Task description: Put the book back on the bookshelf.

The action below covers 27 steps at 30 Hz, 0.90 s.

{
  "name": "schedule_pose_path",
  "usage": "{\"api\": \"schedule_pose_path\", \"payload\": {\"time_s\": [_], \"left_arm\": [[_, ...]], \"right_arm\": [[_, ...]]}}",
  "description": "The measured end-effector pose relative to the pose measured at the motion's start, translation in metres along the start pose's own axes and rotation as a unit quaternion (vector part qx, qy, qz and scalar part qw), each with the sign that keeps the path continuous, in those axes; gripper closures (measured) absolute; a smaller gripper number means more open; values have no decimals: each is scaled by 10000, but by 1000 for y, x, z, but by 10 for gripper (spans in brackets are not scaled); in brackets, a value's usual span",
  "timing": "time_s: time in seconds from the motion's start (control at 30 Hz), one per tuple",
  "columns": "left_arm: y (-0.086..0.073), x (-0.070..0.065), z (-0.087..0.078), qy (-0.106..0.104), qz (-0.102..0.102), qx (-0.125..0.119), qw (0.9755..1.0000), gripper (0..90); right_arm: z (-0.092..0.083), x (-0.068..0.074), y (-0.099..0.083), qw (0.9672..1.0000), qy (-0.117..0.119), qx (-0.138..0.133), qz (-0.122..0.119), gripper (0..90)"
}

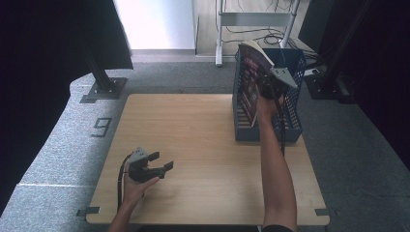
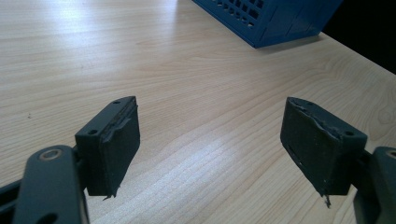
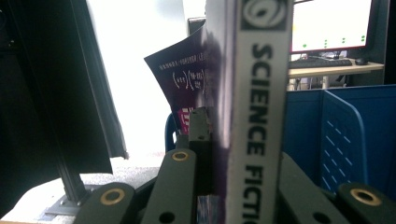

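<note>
Table [image 1: 193,140] | blue rack [image 1: 295,96]: book [image 1: 251,82] inside, right claw [image 1: 268,89] grasping it | left claw [image 1: 157,166] released

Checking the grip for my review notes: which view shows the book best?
The right gripper view: the book stands close up between the right tongs, its spine lettering readable. The high view shows the book smaller, tilted in the blue rack. The left gripper view shows the rack's corner and bare table.

A purple paperback book [image 1: 251,79] with "SCIENCE FICTION" on its white spine [image 3: 261,116]; it stands tilted, partly inside the blue mesh file rack [image 1: 294,72]; front cover bowed outward.
</note>
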<state>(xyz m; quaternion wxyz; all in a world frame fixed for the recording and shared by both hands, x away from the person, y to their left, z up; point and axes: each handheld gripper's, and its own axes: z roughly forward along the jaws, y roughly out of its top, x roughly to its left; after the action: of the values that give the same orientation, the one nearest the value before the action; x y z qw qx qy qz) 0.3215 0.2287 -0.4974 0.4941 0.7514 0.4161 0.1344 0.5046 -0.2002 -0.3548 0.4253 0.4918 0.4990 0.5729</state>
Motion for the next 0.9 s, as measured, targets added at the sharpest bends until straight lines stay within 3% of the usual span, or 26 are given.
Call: {"api": "schedule_pose_path", "payload": {"time_s": [0.9], "left_arm": [[-1, 2, -2, 23, -17, -7, 10000, 199]], "right_arm": [[17, 6, -51, 9997, -42, 237, -98, 815]]}}
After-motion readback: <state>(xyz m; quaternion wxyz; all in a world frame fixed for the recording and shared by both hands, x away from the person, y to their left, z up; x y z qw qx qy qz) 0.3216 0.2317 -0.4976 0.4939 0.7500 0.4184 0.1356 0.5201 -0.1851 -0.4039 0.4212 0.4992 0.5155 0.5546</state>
